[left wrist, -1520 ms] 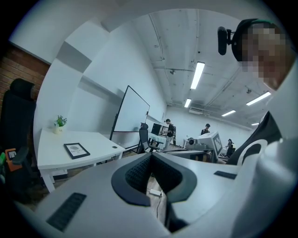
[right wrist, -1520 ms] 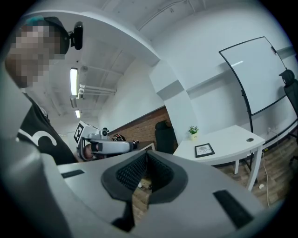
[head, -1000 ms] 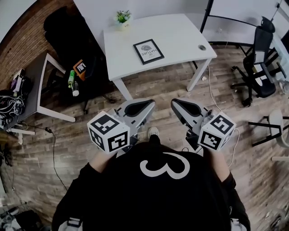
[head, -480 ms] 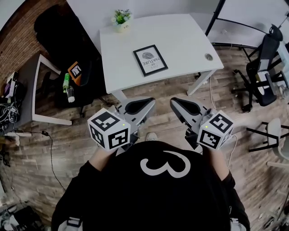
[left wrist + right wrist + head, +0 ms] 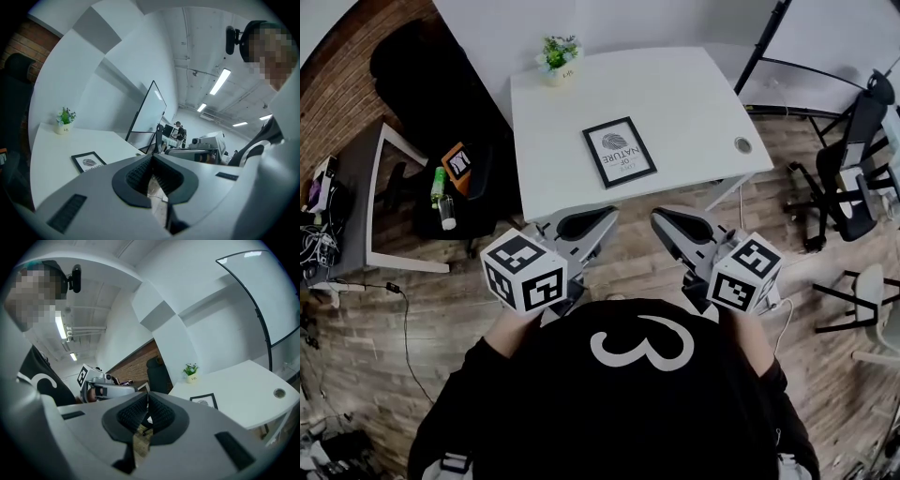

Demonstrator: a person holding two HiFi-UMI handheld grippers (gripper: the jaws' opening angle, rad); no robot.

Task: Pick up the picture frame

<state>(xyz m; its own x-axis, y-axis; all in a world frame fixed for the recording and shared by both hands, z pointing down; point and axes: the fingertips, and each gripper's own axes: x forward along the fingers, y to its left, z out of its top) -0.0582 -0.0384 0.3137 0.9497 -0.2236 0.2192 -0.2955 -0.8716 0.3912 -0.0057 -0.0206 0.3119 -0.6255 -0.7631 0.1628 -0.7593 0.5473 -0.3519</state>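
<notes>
A black picture frame (image 5: 620,151) with a white print lies flat on the white table (image 5: 684,103); it also shows in the left gripper view (image 5: 88,161) and the right gripper view (image 5: 204,401). My left gripper (image 5: 610,217) and right gripper (image 5: 659,218) are held side by side just short of the table's near edge, well back from the frame. Both have their jaws shut with nothing between them. In the gripper views the left gripper (image 5: 152,158) and right gripper (image 5: 147,397) show their tips touching.
A small potted plant (image 5: 558,56) stands at the table's far left corner. A cable hole (image 5: 743,144) sits near the right edge. A black chair (image 5: 450,169) with bottles and a grey side table (image 5: 356,187) stand left; office chairs (image 5: 853,159) stand right. Wooden floor lies below.
The table and frame have drawn nearer to me and lower in the head view. Both grippers have stayed shut and side by side.
</notes>
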